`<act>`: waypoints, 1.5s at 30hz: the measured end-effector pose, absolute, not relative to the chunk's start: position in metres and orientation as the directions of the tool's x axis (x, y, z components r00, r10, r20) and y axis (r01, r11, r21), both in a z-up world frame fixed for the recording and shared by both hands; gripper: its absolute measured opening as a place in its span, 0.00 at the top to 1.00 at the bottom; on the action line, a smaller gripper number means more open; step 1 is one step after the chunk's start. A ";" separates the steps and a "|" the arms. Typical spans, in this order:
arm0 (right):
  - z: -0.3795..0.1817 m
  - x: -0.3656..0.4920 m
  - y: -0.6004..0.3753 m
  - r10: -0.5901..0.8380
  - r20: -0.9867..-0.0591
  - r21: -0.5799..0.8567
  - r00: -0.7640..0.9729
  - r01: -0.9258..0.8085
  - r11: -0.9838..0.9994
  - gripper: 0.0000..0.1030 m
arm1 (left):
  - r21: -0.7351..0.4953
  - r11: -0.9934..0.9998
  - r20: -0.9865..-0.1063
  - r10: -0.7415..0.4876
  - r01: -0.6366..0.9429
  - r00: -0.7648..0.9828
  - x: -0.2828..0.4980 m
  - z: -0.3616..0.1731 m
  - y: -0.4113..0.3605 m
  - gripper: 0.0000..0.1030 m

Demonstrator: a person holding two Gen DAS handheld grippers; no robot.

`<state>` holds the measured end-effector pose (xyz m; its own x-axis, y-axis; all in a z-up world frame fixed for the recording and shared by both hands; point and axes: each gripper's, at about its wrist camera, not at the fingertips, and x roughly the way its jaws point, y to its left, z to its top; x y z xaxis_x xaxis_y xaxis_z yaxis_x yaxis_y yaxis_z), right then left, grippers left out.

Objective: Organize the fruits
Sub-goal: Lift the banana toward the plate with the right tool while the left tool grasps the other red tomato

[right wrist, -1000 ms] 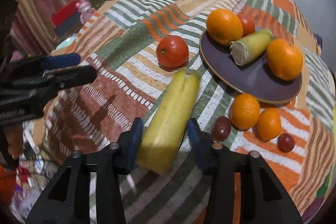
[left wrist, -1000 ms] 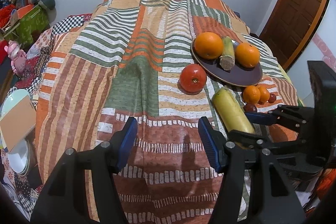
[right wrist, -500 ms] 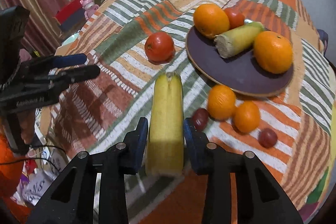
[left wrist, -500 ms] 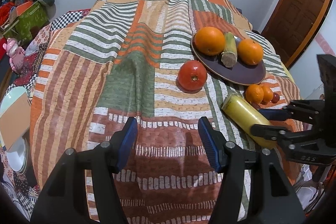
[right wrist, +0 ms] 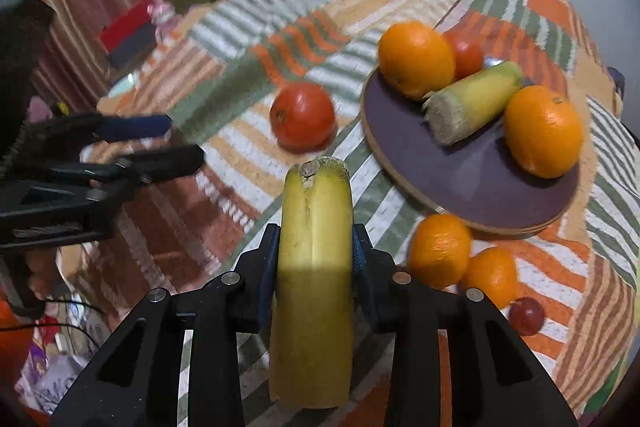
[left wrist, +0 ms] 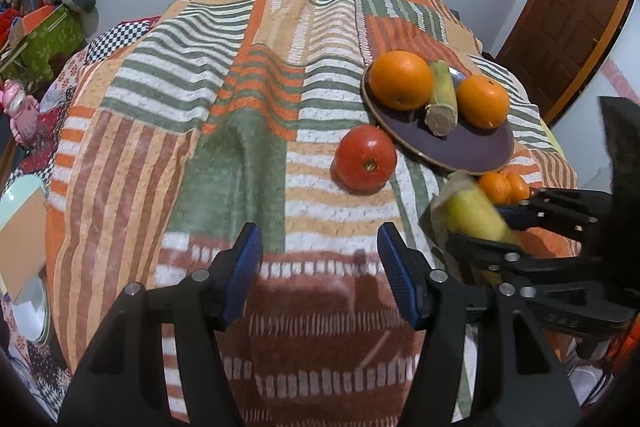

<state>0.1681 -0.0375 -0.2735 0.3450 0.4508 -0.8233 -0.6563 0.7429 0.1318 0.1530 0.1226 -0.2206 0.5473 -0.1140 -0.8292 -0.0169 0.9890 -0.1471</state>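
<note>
My right gripper (right wrist: 316, 251) is shut on a yellow banana piece (right wrist: 314, 267) and holds it lifted above the patchwork cloth, in front of the dark round plate (right wrist: 472, 183). The plate holds two oranges (right wrist: 416, 59), a corn piece (right wrist: 472, 103) and a small red fruit (right wrist: 466, 53). A red tomato (right wrist: 303, 115) lies on the cloth left of the plate. In the left wrist view the banana piece (left wrist: 476, 211) shows at the right in the right gripper (left wrist: 496, 231). My left gripper (left wrist: 320, 267) is open and empty over the cloth, near the tomato (left wrist: 366, 159).
Two small oranges (right wrist: 440, 251) and a red grape (right wrist: 526, 309) lie on the cloth in front of the plate. The table edge drops off at left to clutter on the floor (left wrist: 24, 75). A wooden door (left wrist: 568, 11) stands at far right.
My right gripper has lifted the banana piece off the cloth and turned it to point toward the plate. My left gripper stays open, nearly still.
</note>
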 end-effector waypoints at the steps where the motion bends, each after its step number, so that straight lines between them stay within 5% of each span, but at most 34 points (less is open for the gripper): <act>1: -0.267 0.169 -0.042 0.465 -0.811 0.143 0.356 -0.649 0.748 0.70 | -0.149 0.989 -0.829 -0.119 -0.010 0.547 0.157 -0.221 0.121 0.42; 15: -0.207 0.192 -0.098 0.523 -0.690 0.208 0.501 -0.555 0.806 0.70 | -0.165 0.985 -0.848 -0.169 0.053 0.502 0.226 -0.242 0.094 0.42; 19: -0.201 0.203 -0.110 0.513 -0.674 0.202 0.532 -0.535 0.820 0.70 | -0.175 0.983 -0.852 -0.181 0.059 0.491 0.233 -0.248 0.092 0.51; 45: -0.226 0.254 -0.107 0.486 -0.695 0.210 0.530 -0.497 0.842 0.70 | -0.183 0.973 -0.827 -0.230 0.141 0.513 0.261 -0.226 0.054 0.55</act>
<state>0.2537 -0.1069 -0.2264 0.5302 0.4864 -0.6945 -0.4974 0.8418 0.2098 0.2608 0.0538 -0.2261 0.5128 -0.2301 -0.8271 0.1412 0.9729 -0.1831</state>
